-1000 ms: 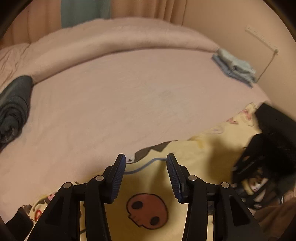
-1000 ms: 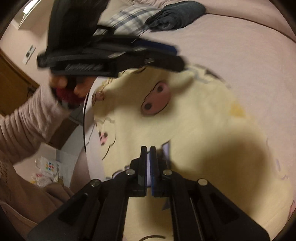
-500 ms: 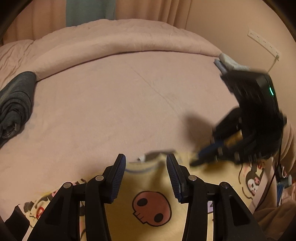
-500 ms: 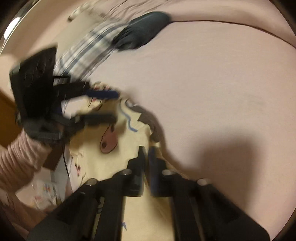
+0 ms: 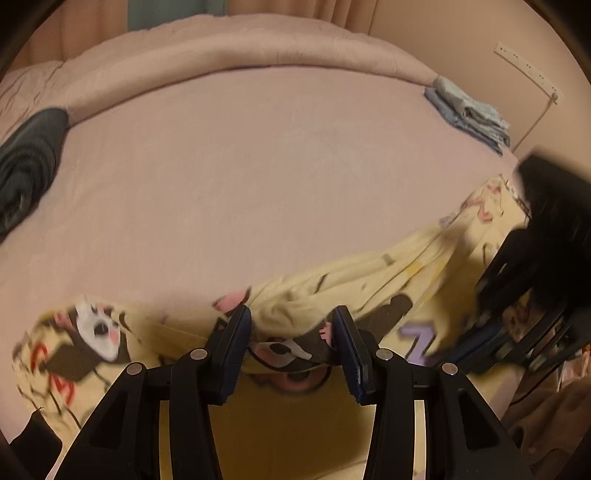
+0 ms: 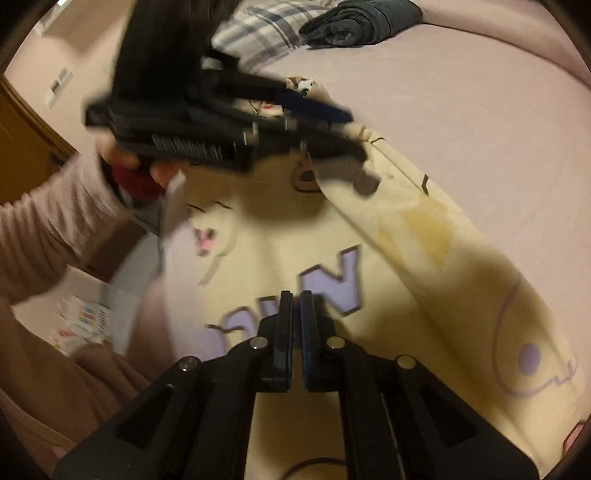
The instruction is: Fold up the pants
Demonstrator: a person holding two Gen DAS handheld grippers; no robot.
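Left wrist view shows the left gripper (image 5: 291,334) with its fingers spread wide, poised low over the pants (image 5: 369,288), a pale yellow pair printed with cartoon figures that lies bunched along the near edge of the bed (image 5: 258,166). A raised fold of the fabric sits between the two pads (image 5: 238,339), but they do not close on it. At the right edge of this view the right gripper (image 5: 480,343) appears as a dark blur down on the cloth. Farther back, a dark grey garment (image 5: 26,162) lies at the bed's left side, a folded blue-grey stack (image 5: 469,110) sits near the far right corner, and a rolled pink duvet (image 5: 240,48) runs across the head of the bed. Right wrist view shows the right gripper (image 6: 295,314) with its fingers pressed nearly together; a thin slit remains between them, and whether any fabric is caught there cannot be told. Beneath it the pants (image 6: 424,258) spread flat, purple letters showing on the yellow cloth. Above, blurred, the left gripper (image 6: 325,125) hovers at the pants' far edge, held by a hand (image 6: 129,166) in a pink sleeve. A plaid cloth (image 6: 258,33) and the dark grey garment (image 6: 362,20) lie at the top of this view.
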